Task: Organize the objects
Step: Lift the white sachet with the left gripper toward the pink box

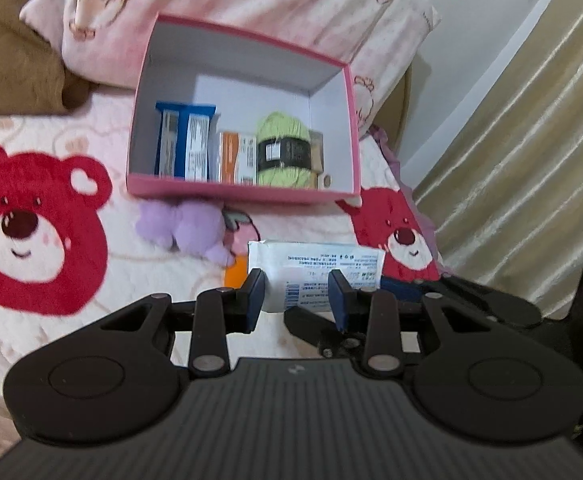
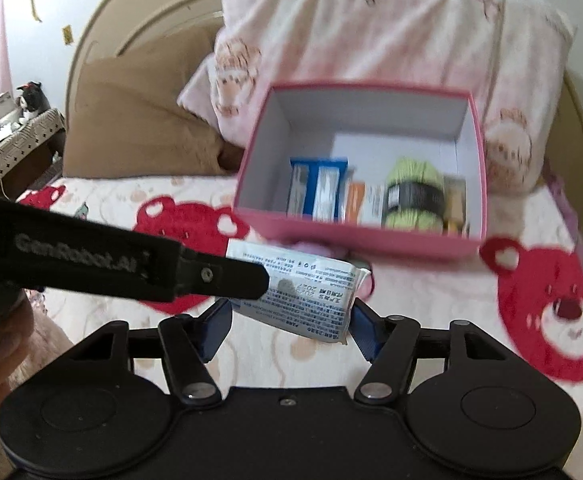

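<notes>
Faintly, "GenRobot.AI" along left claw [image 2: 265,280] gripping white packet [image 2: 311,292].

Bear-print bedspread [image 1: 51,240], pink pillow [image 1: 251,8], beige curtain [image 1: 531,160], white wall [image 1: 483,40]

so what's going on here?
A person is tidying items into a pink box on a bed. Both hand-held grippers are on one white printed packet, held above the bedspread just in front of the box. The left hand-held gripper is clamped on it; the right hand-held gripper has its jaws at the packet's sides, but a firm grip isn't clear. The box already holds blue and orange cartons and a green yarn skein. A purple plush toy lies outside it.
</notes>
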Action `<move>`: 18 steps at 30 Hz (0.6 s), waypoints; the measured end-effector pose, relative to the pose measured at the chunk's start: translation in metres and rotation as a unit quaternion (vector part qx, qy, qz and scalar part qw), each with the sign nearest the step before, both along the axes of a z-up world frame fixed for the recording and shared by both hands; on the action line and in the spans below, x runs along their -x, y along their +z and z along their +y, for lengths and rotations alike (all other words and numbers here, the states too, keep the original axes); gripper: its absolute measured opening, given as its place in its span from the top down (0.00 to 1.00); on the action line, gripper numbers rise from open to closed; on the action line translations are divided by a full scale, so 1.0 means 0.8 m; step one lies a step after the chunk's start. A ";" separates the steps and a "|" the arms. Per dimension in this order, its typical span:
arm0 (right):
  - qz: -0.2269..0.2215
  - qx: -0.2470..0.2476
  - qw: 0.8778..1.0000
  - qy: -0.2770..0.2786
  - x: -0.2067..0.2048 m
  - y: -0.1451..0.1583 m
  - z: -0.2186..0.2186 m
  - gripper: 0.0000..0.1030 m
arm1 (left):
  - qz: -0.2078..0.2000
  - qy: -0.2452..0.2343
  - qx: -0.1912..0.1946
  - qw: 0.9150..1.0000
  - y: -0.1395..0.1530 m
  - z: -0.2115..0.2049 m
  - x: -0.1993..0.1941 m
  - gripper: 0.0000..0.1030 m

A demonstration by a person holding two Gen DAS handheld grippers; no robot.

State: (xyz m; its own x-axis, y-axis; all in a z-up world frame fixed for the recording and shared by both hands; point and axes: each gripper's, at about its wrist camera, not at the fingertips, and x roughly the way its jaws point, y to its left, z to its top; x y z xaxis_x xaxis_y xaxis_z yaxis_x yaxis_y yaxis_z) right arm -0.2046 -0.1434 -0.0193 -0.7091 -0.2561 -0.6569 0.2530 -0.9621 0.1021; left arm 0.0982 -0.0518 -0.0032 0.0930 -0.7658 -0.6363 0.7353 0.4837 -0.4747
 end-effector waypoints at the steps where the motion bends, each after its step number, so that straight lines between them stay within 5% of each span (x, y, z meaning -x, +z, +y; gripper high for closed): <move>1: 0.009 -0.003 1.000 0.005 0.003 0.009 0.000 0.36 | -0.003 0.002 0.003 1.000 0.006 -0.001 -0.002 0.68; 9: 0.048 -0.009 0.998 0.039 0.037 0.057 0.004 0.46 | -0.047 0.020 0.025 0.998 0.057 -0.015 -0.031 0.68; 18: 0.071 -0.020 0.995 0.066 0.134 0.086 0.012 0.52 | -0.060 0.065 0.016 0.996 0.077 -0.087 -0.099 0.68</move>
State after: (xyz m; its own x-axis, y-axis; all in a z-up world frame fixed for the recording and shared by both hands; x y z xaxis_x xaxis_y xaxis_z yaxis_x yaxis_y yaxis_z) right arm -0.3117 -0.1334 0.0497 -0.7573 -0.3282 -0.5645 0.3862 -0.9222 0.0181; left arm 0.1771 -0.1212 0.0583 0.2668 -0.7613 -0.5910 0.7191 0.5655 -0.4039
